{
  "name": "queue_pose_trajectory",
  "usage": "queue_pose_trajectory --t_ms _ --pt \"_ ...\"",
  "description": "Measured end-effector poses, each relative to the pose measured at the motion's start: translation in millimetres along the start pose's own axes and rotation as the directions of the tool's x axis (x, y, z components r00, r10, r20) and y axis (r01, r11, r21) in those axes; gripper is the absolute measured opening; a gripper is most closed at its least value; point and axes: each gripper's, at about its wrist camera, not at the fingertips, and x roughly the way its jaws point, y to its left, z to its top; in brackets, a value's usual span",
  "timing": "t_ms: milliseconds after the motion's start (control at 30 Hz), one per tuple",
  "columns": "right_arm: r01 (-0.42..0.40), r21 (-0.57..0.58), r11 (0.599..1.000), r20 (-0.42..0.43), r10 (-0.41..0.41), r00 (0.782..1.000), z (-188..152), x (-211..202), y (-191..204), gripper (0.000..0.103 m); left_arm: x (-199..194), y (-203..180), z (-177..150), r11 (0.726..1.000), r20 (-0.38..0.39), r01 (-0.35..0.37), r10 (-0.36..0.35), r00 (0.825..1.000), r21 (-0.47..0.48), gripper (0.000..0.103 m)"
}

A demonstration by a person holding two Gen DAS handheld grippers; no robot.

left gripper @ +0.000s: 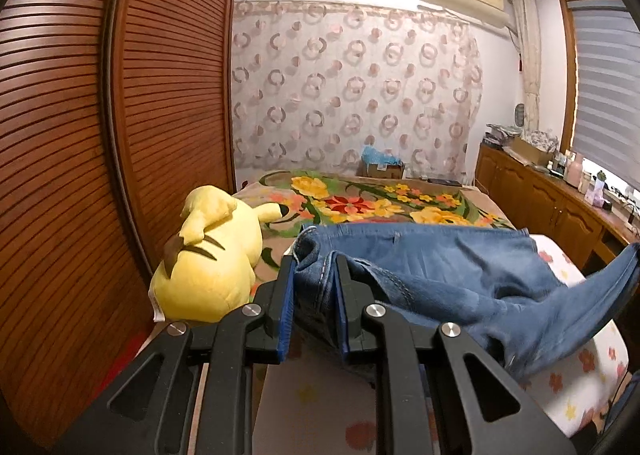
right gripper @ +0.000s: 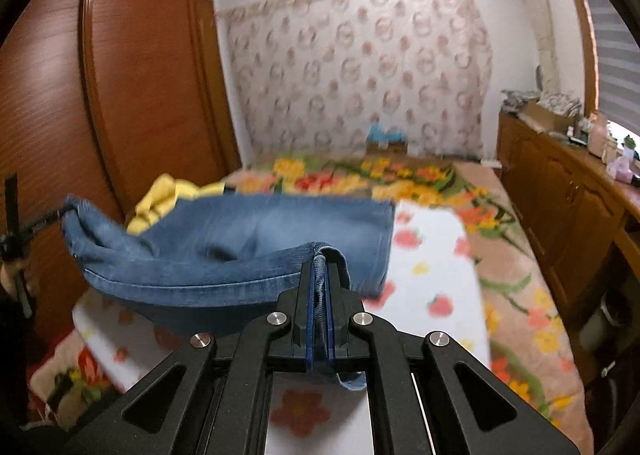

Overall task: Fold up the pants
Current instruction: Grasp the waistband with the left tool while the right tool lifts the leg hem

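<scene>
Bedroom light is warm, and the bed (left gripper: pixel 576 275) carries a flowered blanket with a white flowered sheet on the near part. On the left stands a brown wardrobe (left gripper: pixel 120 115) and a yellow plush (left gripper: pixel 212 255) lies at the bed's left edge, close beside the jeans.

Blue jeans (left gripper: pixel 440 267) are partly lifted above the sheet. Their far part seems to rest on the bed; the near edge hangs between the two claws and sags in the middle. The left claw (left gripper: pixel 314 267) is narrow and holds a thick bunch of denim at one near corner. The right claw (right gripper: pixel 319 267) is almost fully closed and pinches a thin hem edge of the jeans (right gripper: pixel 240 243); a small tail of cloth sticks out below the pads.

I judge the step in hand is to lift the near end and carry it over to the far end, to make a fold. To do it well, both claws should rise together and stay level, apart enough that the edge between them becomes straight, not sagging. Then move forward slowly, so the cloth rolls over and does not drag the lower layer. The right grip is only on a thin edge, so a sudden pull could let it slip. The plush is near, so the left corner should keep clear of it.
</scene>
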Motion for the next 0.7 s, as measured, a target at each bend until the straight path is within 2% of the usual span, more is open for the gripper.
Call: queue_pose_trajectory --t_ms 133,233,467,700 --pt "0.011 0.023 1.0 0.07 -0.013 0.997 23 -5 -16 0.004 23 -3 20 1.0 -0.005 -0.007 0.007 1.0 0.011 0.019" --pt "0.015 0.019 1.0 0.091 -0.016 0.996 34 4 -23 0.004 44 -8 33 0.999 -0.008 -0.015 0.016 1.0 0.029 0.019" --pt "0.007 0.035 0.999 0.055 -0.009 0.998 41 63 -35 0.004 100 -13 54 0.999 -0.043 -0.021 0.023 0.999 0.044 0.019" --pt "0.02 0.014 1.0 0.013 -0.021 1.0 66 96 -40 0.004 148 -15 66 0.998 -0.078 -0.026 0.03 0.996 0.052 0.019"
